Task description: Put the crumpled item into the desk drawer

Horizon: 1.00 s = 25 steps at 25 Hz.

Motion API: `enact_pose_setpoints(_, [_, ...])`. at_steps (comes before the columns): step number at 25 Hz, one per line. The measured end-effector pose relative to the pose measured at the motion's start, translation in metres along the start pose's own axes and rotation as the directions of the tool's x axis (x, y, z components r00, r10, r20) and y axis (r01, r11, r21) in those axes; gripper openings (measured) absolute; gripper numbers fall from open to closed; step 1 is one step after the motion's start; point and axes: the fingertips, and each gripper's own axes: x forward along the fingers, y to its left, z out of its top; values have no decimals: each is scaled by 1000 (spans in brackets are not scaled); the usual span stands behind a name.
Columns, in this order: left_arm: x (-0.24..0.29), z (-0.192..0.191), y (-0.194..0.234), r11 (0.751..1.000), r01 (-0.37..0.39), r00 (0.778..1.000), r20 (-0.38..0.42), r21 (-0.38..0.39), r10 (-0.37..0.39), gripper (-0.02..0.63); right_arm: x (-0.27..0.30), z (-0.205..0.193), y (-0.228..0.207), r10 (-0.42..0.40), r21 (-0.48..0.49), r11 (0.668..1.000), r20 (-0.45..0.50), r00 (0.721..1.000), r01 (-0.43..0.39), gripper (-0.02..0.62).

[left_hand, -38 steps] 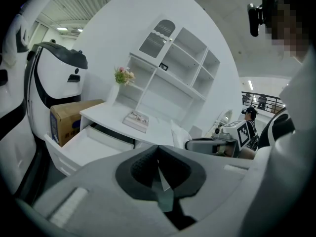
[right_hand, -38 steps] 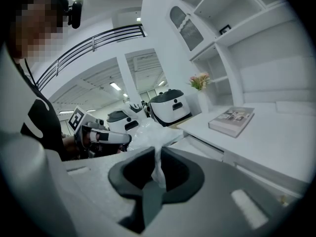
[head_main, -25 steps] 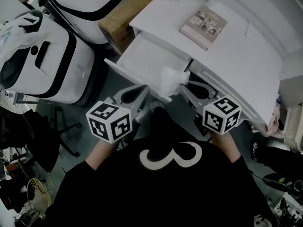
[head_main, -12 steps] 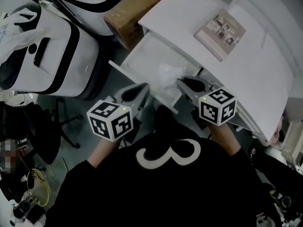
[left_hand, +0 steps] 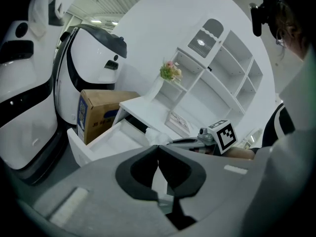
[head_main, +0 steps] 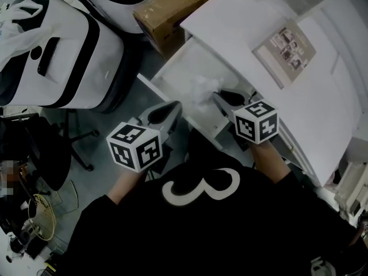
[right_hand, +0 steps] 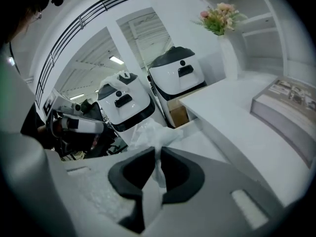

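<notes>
The right tongs [right_hand: 158, 149] are pinched narrow on the crumpled item [right_hand: 150, 132], a thin white wad that bunches out past the tips. From the head view, the right tongs [head_main: 221, 99] hold the crumpled item [head_main: 201, 91] over the front part of the open drawer [head_main: 184, 59]. I cannot tell whether it touches the drawer floor. The left tongs [left_hand: 158, 149] are closed tip to tip with nothing between them. In the head view the left tongs [head_main: 172, 109] hang just outside the drawer's front panel, beside the right pair.

The drawer is pulled out from under the white tabletop [head_main: 230, 16]. A book [head_main: 286, 46] lies flat on the tabletop, well apart from the drawer. A cardboard box [head_main: 167, 7] sits on the floor against the drawer's far side, next to two white and black cases [head_main: 57, 45]. A vase of flowers [right_hand: 219, 16] stands at the tabletop's back, near a white shelf unit [left_hand: 222, 68].
</notes>
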Motion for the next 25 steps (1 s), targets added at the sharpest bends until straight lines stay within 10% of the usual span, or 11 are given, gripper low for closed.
enact_pose_setpoints(25, [44, -18, 73, 985, -64, 997, -52, -160, 56, 11, 129, -67, -90, -81, -9, 997, -266, 960, 81, 40])
